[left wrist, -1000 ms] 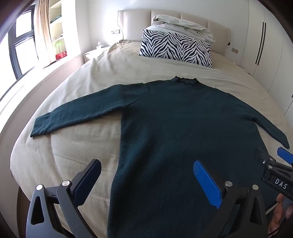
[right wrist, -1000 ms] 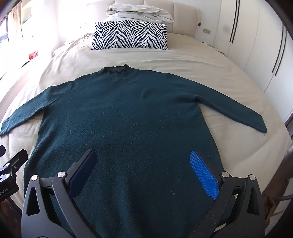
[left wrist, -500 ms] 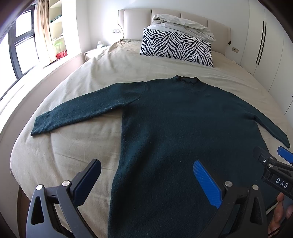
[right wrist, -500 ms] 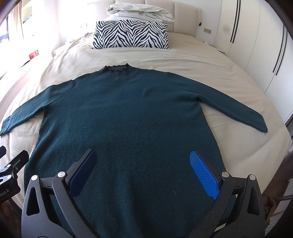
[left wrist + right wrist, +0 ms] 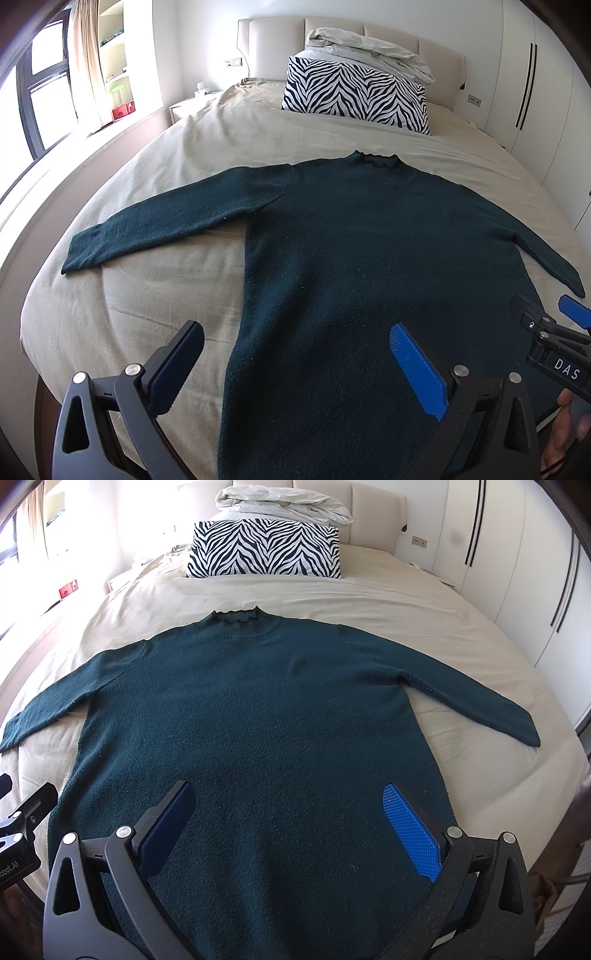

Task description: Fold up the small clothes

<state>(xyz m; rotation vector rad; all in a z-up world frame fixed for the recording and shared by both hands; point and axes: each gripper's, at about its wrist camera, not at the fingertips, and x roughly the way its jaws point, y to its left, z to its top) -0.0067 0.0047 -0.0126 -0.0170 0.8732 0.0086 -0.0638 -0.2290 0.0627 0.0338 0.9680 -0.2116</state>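
Observation:
A dark green long-sleeved sweater (image 5: 369, 258) lies flat and face up on the beige bed (image 5: 147, 295), collar toward the headboard, both sleeves spread out to the sides. It also shows in the right wrist view (image 5: 251, 716). My left gripper (image 5: 295, 354) is open and empty above the sweater's lower left edge. My right gripper (image 5: 288, 812) is open and empty above the lower middle of the sweater. The right gripper also shows at the right edge of the left wrist view (image 5: 550, 332).
A zebra-print pillow (image 5: 354, 96) with a folded pale duvet (image 5: 369, 48) on top stands at the headboard. A window and curtain (image 5: 85, 62) are on the left, white wardrobes (image 5: 517, 572) on the right. The bed's foot edge is just below the grippers.
Both grippers have drifted slightly, so the sweater sits a little lower in view. Nothing was grasped, and the jaws stayed open.

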